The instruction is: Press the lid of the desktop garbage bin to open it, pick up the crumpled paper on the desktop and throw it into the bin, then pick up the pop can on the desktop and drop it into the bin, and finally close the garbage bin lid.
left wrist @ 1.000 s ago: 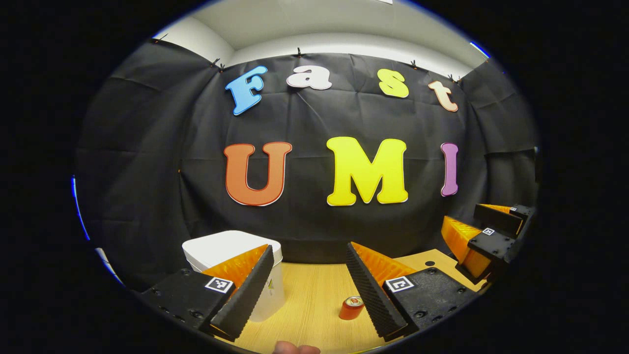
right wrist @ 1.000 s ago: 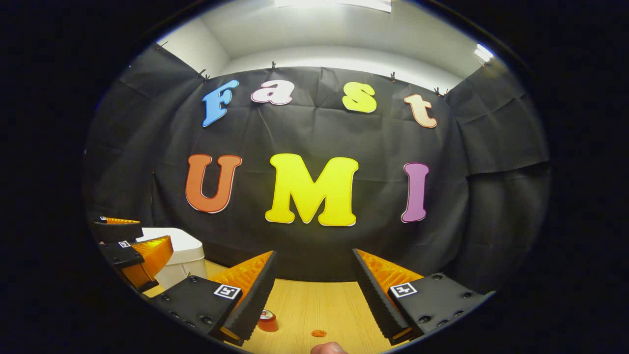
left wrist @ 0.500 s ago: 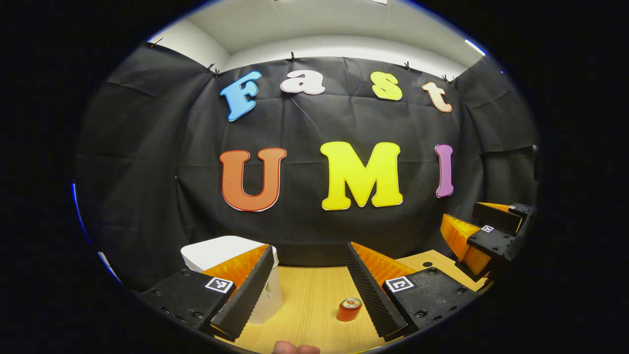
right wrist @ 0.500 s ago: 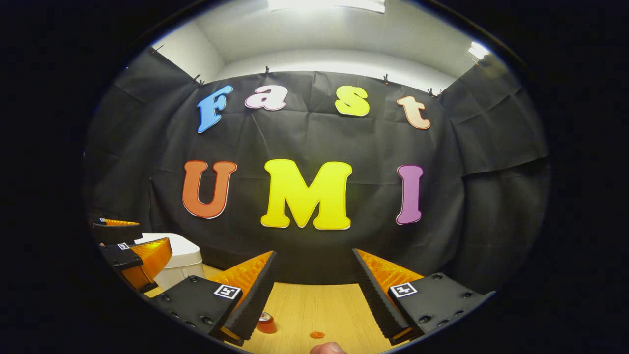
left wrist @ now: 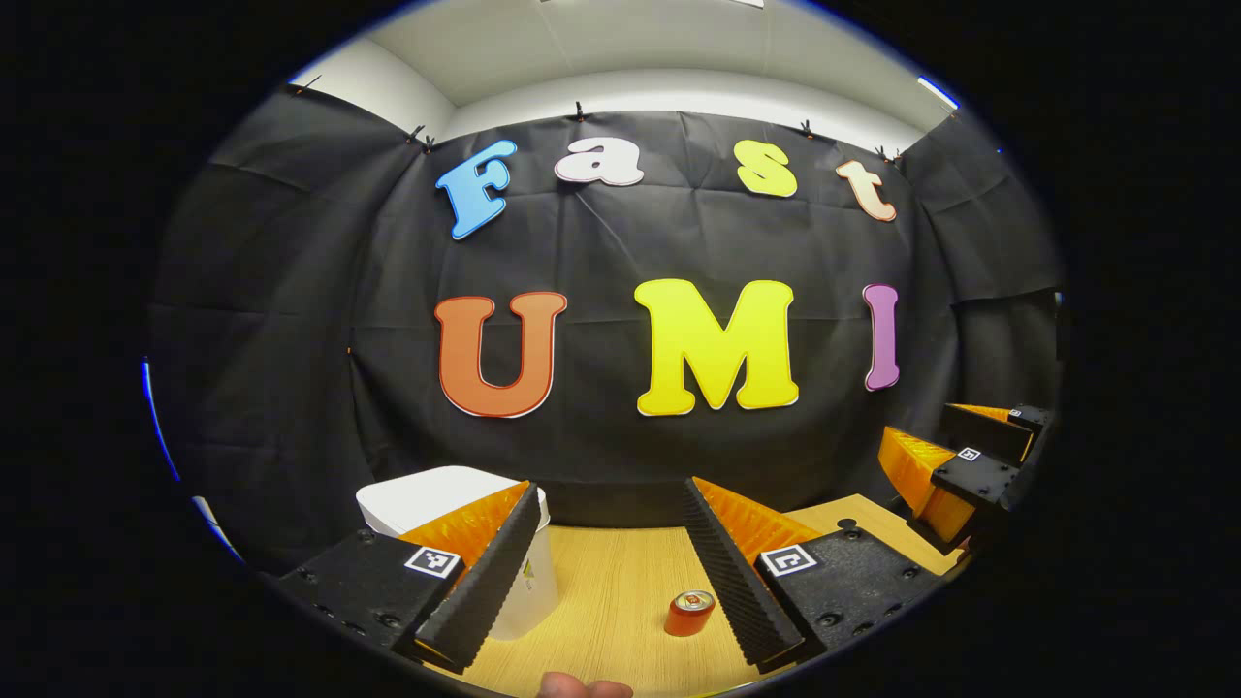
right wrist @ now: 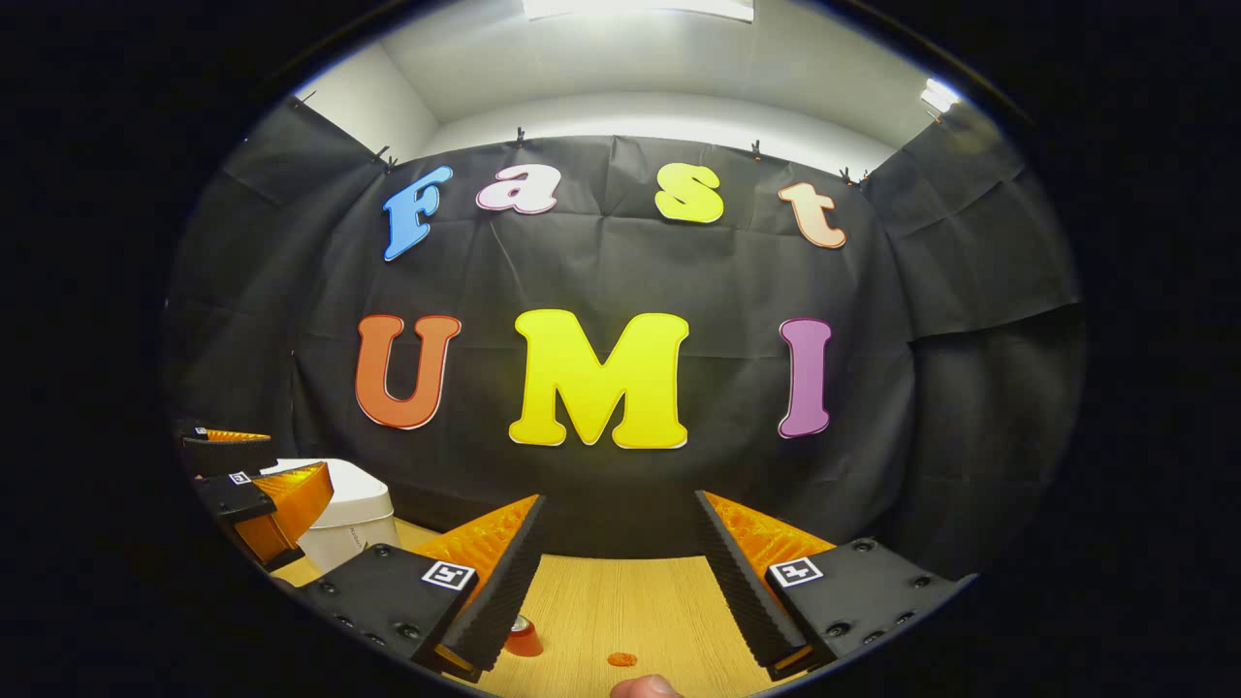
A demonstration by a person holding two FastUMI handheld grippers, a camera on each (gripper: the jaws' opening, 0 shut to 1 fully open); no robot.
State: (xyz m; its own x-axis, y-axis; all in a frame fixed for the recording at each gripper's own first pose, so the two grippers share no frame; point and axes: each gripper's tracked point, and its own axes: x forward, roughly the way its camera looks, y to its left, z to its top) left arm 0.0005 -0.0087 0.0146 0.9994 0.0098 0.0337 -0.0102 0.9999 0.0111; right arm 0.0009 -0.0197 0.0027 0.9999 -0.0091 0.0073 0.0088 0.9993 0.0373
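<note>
Both claws, left point(left wrist: 606, 567) and right point(right wrist: 616, 577), spread, empty, barely shifted since second ago. White bin point(left wrist: 436, 490) lid stayed shut; pop can point(left wrist: 690, 614) upright right of bin. Task unstarted.

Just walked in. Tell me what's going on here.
A person holds a hand-held gripper in each hand above a wooden desk. The left hand-held gripper and the right hand-held gripper are both open and empty. The white bin has its lid down, and the red can stands untouched on the desk.
</note>
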